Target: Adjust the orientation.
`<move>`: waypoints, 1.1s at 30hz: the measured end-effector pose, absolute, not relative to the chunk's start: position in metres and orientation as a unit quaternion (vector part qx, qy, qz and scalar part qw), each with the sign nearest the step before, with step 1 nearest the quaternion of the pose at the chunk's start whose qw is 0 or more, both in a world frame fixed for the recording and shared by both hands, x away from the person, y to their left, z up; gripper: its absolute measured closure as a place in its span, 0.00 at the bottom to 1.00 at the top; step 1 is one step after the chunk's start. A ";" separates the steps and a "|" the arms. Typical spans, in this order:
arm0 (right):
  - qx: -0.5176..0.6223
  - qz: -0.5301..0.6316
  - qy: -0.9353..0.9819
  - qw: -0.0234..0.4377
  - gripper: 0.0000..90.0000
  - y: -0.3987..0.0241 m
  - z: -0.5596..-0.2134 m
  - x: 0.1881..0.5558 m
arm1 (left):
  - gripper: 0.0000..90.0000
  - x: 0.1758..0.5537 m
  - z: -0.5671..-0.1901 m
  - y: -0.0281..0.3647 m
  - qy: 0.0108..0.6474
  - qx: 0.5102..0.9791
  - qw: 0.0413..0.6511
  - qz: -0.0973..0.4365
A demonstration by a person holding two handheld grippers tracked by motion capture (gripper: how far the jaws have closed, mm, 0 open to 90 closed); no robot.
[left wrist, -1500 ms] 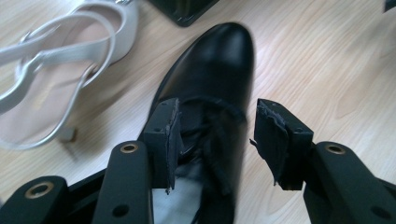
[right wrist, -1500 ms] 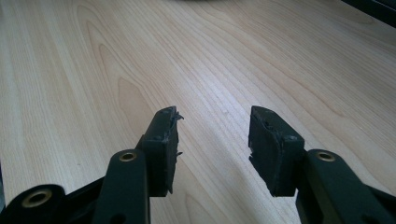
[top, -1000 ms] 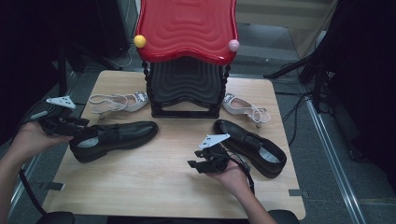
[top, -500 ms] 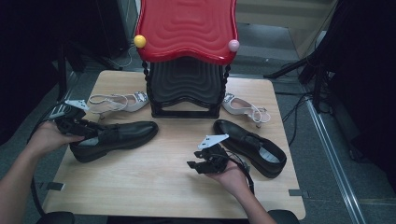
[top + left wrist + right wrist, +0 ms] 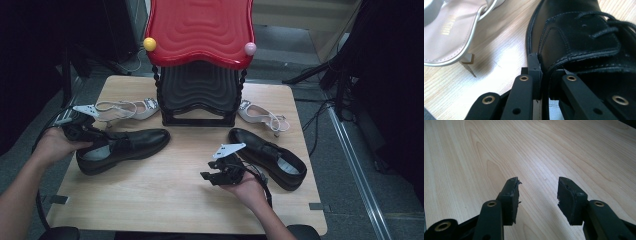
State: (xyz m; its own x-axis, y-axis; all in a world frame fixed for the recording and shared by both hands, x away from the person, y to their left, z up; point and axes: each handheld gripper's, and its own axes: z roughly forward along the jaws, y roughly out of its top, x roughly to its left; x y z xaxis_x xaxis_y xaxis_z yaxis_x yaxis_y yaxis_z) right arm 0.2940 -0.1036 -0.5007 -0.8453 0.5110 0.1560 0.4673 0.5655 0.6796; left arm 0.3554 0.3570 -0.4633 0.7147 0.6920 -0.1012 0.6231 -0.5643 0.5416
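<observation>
**Left jaws clamped on collar of black lace-up shoe; right jaws open over bare wood**

Left gripper point(image 5: 80, 131): sits at the heel end of the left black lace-up shoe point(image 5: 125, 147), which lies on the left half of the wooden bench point(image 5: 165, 200), toe pointing toward the centre. In the left gripper view the gripper point(image 5: 545, 75) has its jaws on either side of the shoe's side wall point(image 5: 579, 32) at the collar, one outside, one inside the opening. They have just been closing, and the leather edge is now pinched between them. The sole rests on the bench.

Right gripper point(image 5: 220, 172): held just above the bench at front centre, beside the toe end of the second black shoe point(image 5: 267, 157), not touching it. In the right gripper view the gripper point(image 5: 538, 192) has its jaws standing well apart with nothing between them, bare wood grain below.

Surroundings: a pale strappy sandal point(image 5: 117, 110) lies just behind the held shoe, its insole point(image 5: 451, 30) visible in the left gripper view. A matching sandal point(image 5: 260, 116) lies behind the second black shoe. A black-and-red tiered rack point(image 5: 200, 60) stands at the back centre of the bench, between the two sandals.
</observation>
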 end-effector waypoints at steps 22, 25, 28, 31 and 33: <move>0.288 0.393 0.872 0.038 0.60 -0.114 -0.492 0.297 | 0.94 0.338 -0.449 0.228 0.350 0.879 0.321 0.045; 0.287 0.395 0.872 0.039 0.60 -0.115 -0.492 0.297 | 0.94 0.338 -0.457 0.210 0.358 0.877 0.318 0.030; 0.287 0.394 0.872 0.039 0.60 -0.116 -0.491 0.297 | 0.94 0.337 -0.459 0.200 0.365 0.877 0.312 0.030; 0.287 0.394 0.872 0.041 0.60 -0.117 -0.491 0.297 | 0.94 0.334 -0.463 0.191 0.375 0.872 0.314 0.026; 0.287 0.395 0.871 0.042 0.60 -0.117 -0.491 0.298 | 0.94 0.331 -0.467 0.184 0.379 0.868 0.319 0.022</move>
State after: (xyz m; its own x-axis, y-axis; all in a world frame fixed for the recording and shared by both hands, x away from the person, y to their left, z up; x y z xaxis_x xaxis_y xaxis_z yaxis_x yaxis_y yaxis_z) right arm 0.2976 -0.1170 -0.4905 -0.8315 0.5338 0.1535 0.4671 0.5226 0.7133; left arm 0.3307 0.1836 -0.4670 0.7116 0.6724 -0.2036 0.6445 -0.5094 0.5702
